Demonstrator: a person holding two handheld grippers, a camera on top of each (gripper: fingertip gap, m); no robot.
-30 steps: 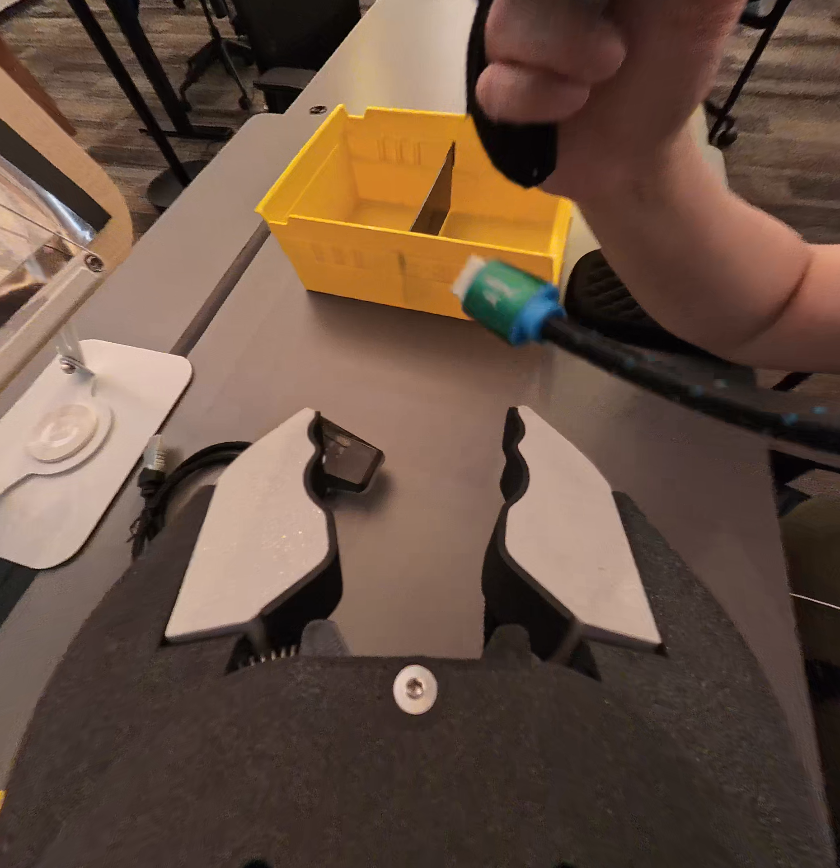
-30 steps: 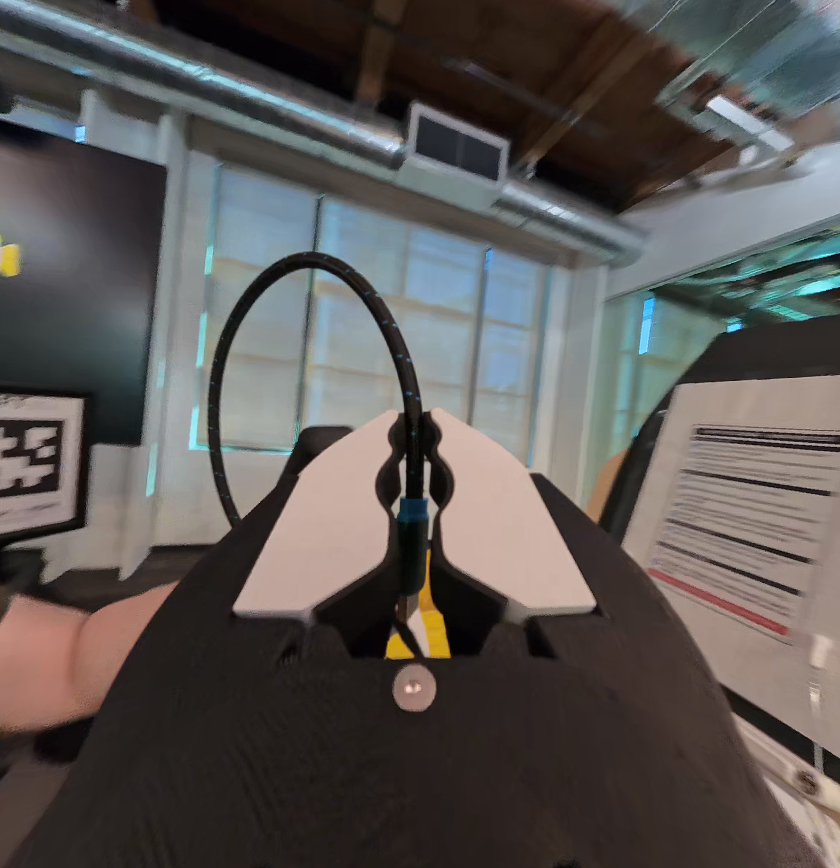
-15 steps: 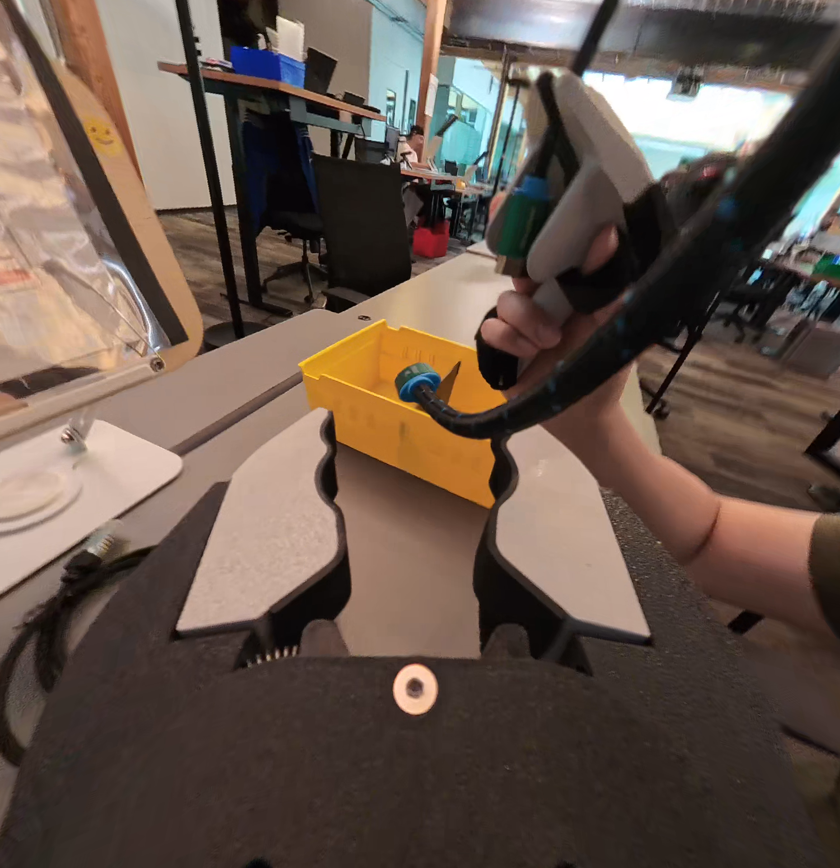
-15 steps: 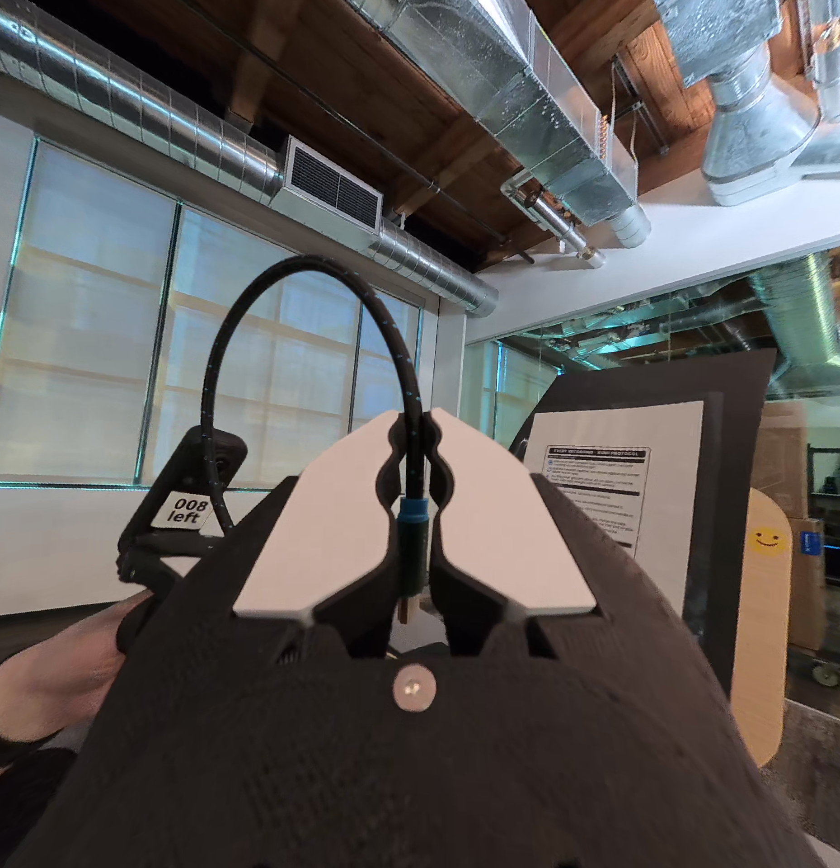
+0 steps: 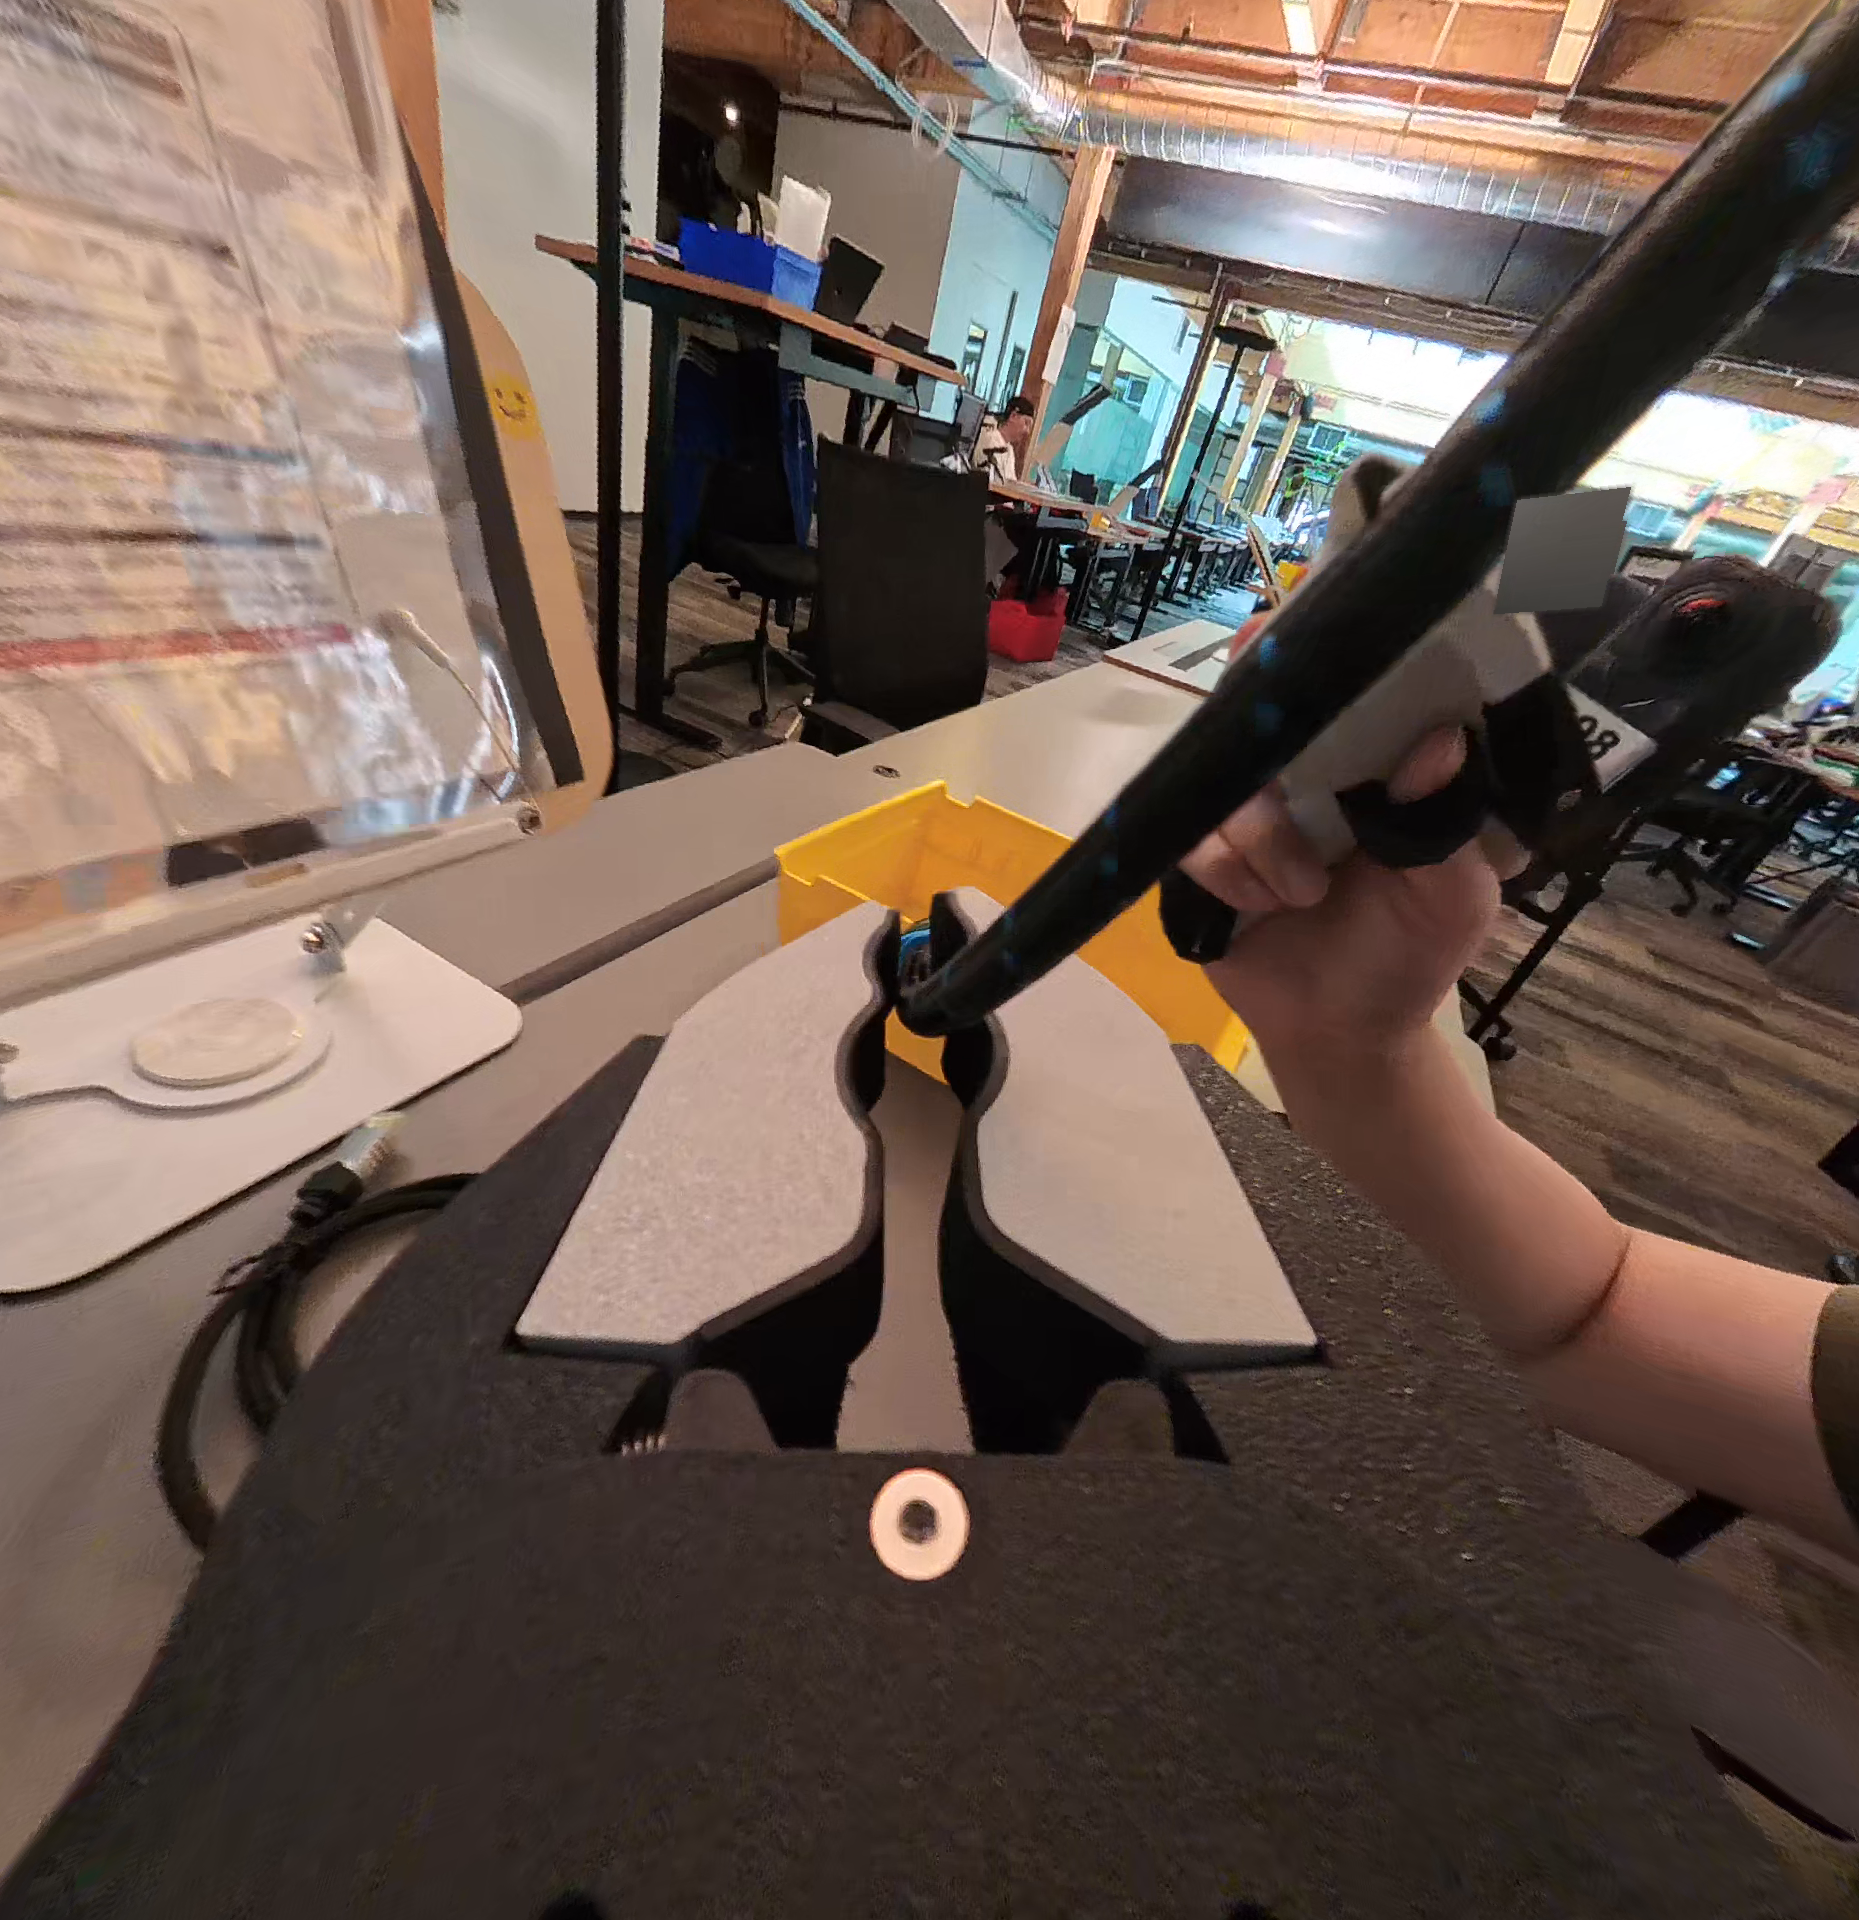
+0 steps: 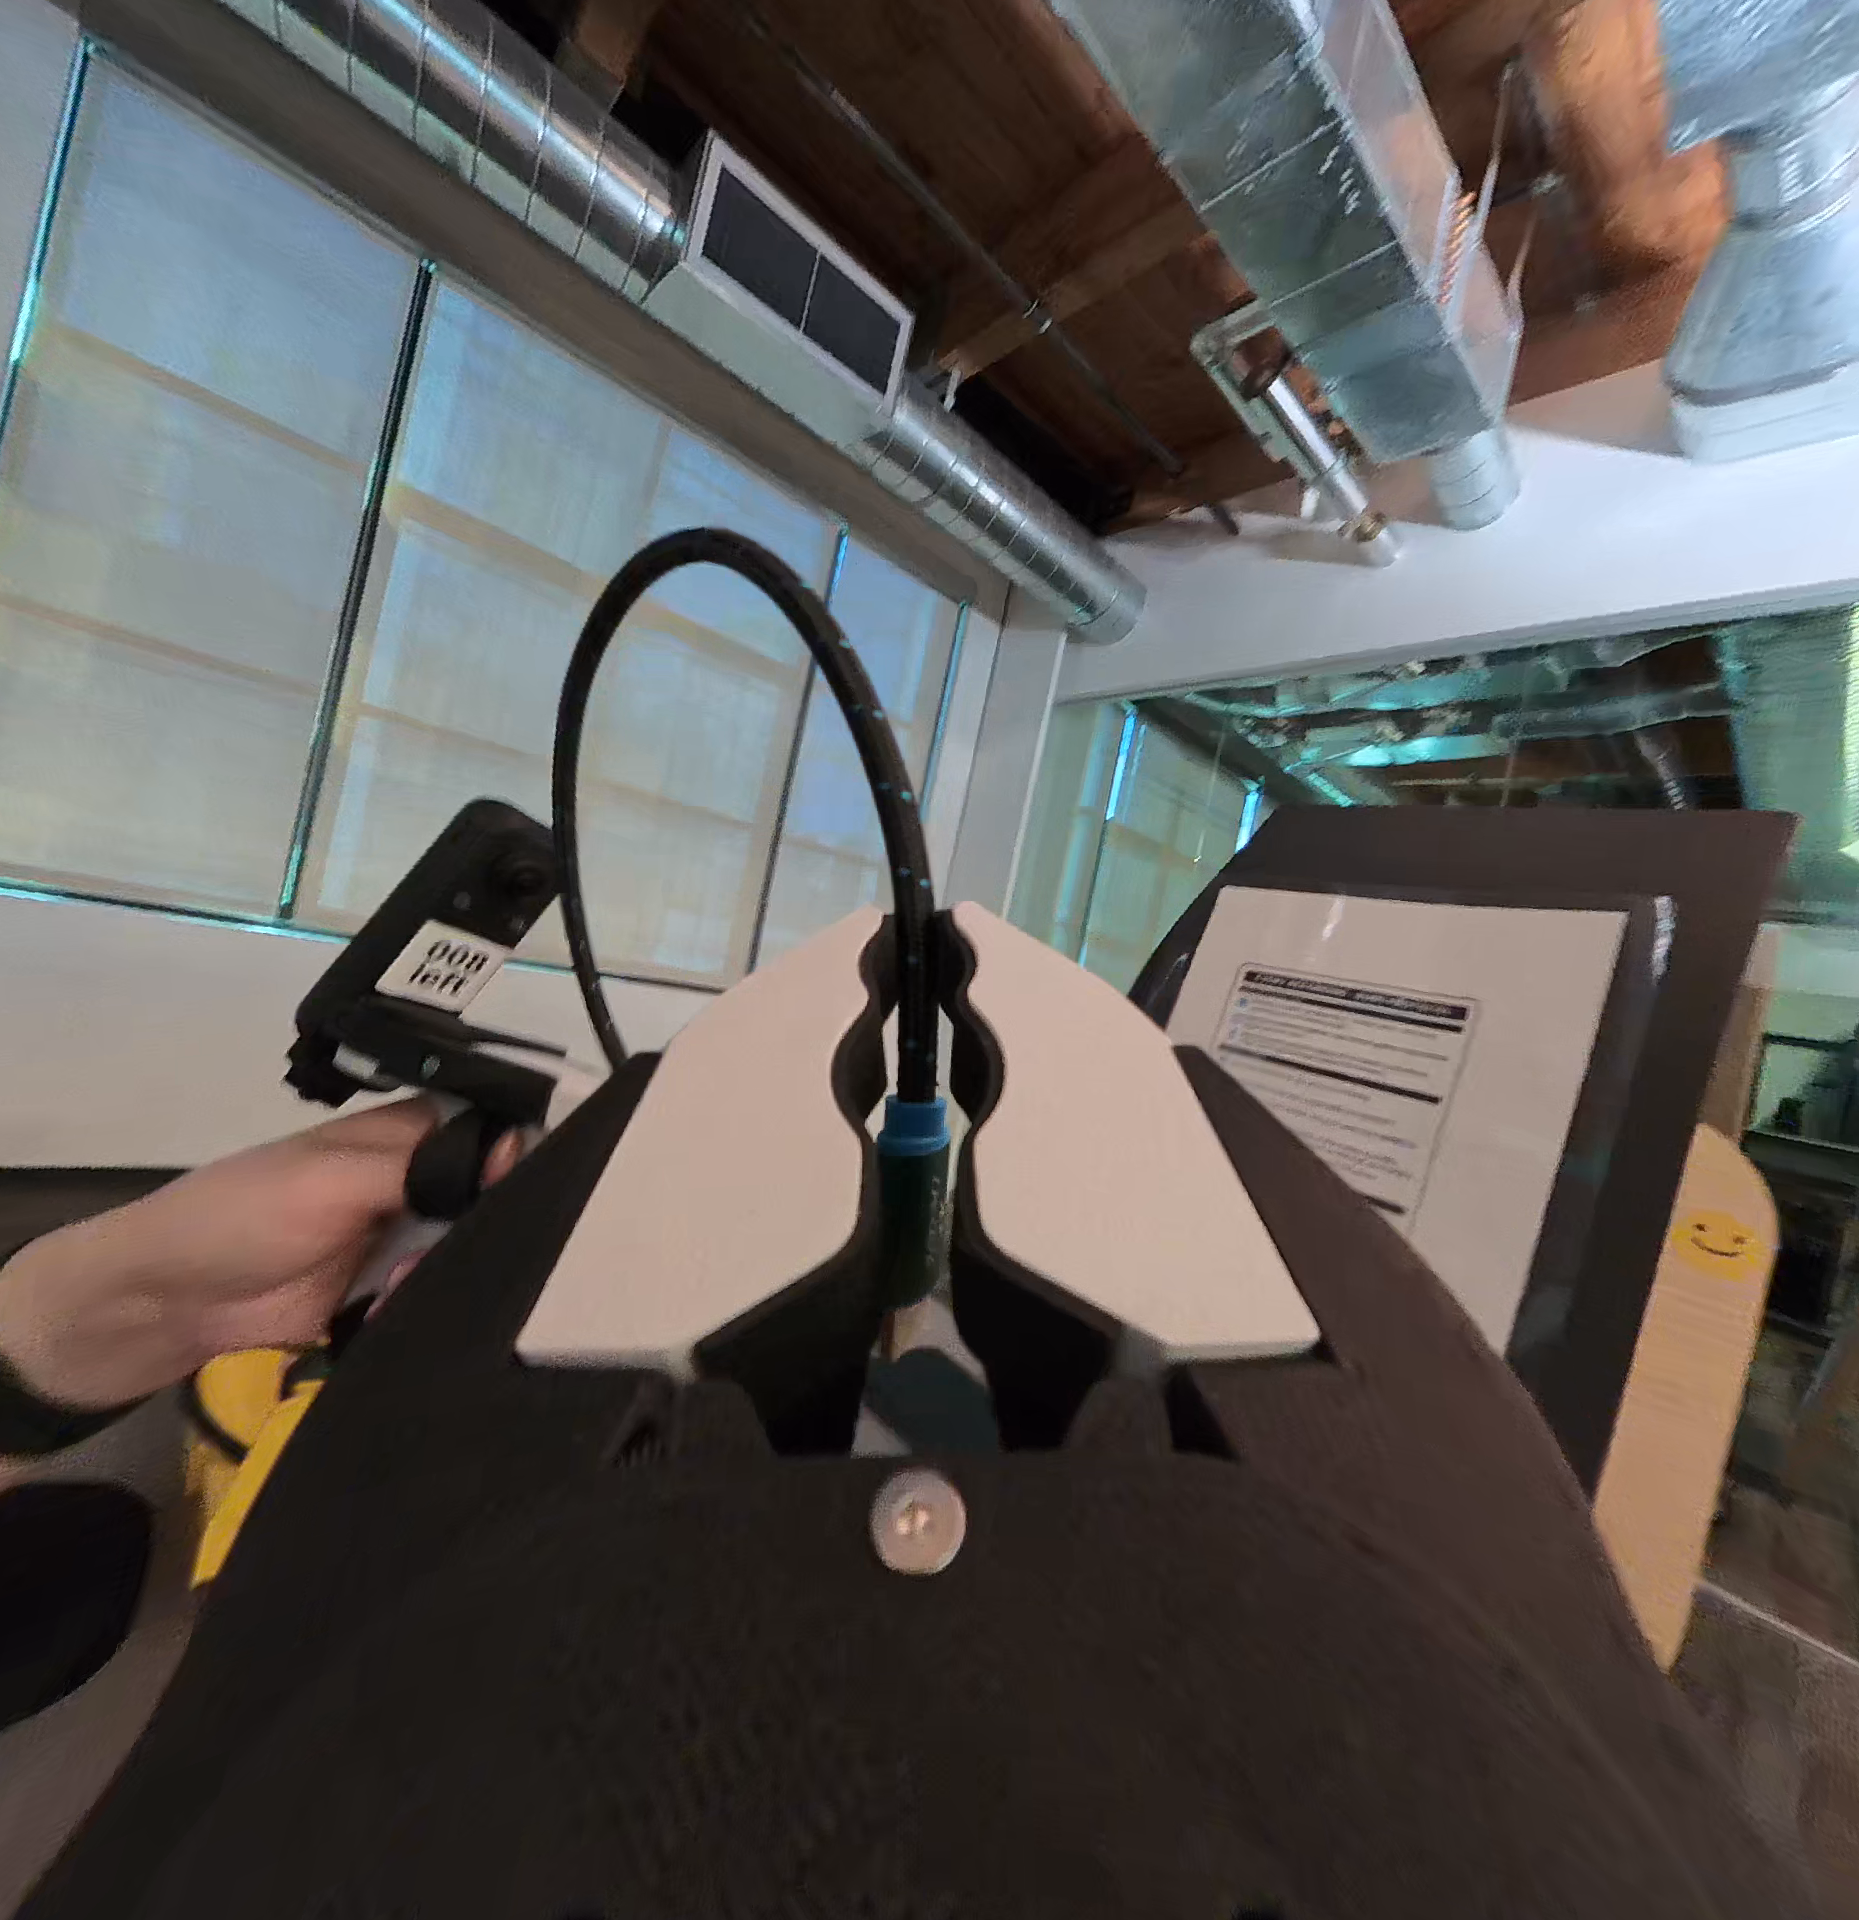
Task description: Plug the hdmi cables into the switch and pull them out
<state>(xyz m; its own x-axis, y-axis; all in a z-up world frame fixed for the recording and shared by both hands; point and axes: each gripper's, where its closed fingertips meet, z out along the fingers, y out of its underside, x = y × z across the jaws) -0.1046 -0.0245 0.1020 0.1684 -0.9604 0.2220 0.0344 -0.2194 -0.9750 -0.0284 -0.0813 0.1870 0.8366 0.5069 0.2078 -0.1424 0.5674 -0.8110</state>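
The hdmi cable (image 5: 1320, 644) is pinched at both ends, left gripper (image 5: 917, 971) and right gripper (image 6: 909, 1003); pulling apart could yank a plug loose.

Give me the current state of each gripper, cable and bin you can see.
Left gripper: shut on the braided cable's far end.
Right gripper: shut on the braided cable just past its plug.
Braided HDMI cable: unplugged, looped in air between both grippers.
Yellow bin: open-topped, on the table.
Thin black cable: loose on the table.
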